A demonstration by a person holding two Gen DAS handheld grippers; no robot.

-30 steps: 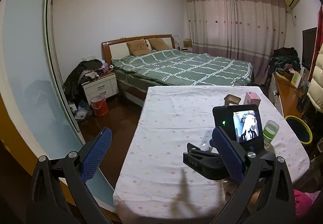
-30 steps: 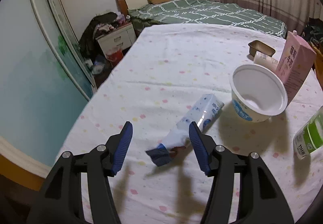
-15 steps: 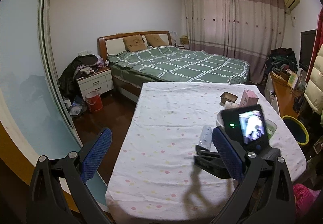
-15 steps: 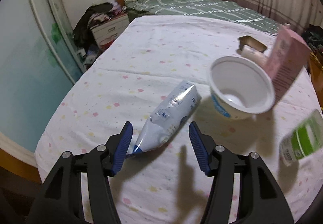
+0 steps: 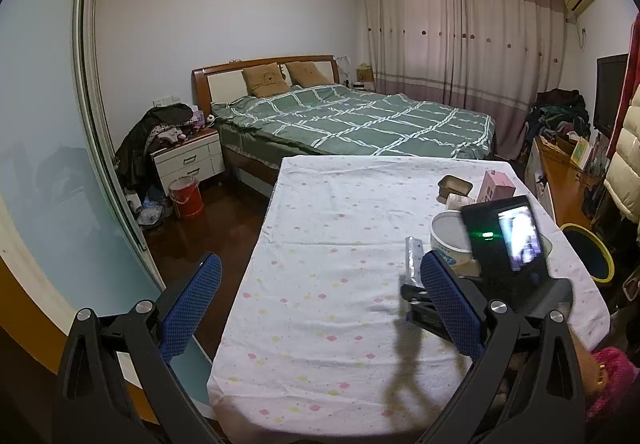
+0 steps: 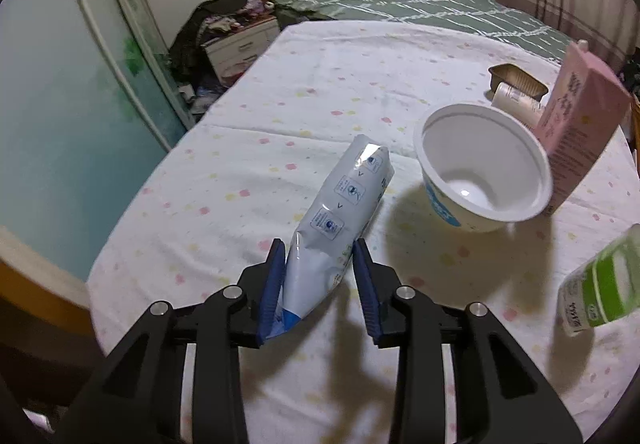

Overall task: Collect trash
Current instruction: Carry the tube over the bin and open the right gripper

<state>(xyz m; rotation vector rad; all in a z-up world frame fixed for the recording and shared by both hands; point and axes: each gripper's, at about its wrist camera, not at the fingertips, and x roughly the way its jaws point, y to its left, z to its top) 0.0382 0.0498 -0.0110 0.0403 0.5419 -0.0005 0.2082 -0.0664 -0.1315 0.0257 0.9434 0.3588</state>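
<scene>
Right gripper (image 6: 320, 276) clamps a glossy crinkled plastic pouch (image 6: 344, 212), long axis pointing away toward the bed (image 6: 420, 8); left gripper (image 5: 320, 304) spread wide.

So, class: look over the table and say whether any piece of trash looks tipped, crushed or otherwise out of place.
Yes. The white-and-blue pouch looks crumpled and slants up off the tablecloth, its lower end between the right gripper jaws. The white cup leans on its side against the pink carton, mouth facing the camera. No spill shows.

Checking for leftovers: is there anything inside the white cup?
No, the white cup tilts toward the right wrist camera and its inside shows bare down to the bottom.
</scene>
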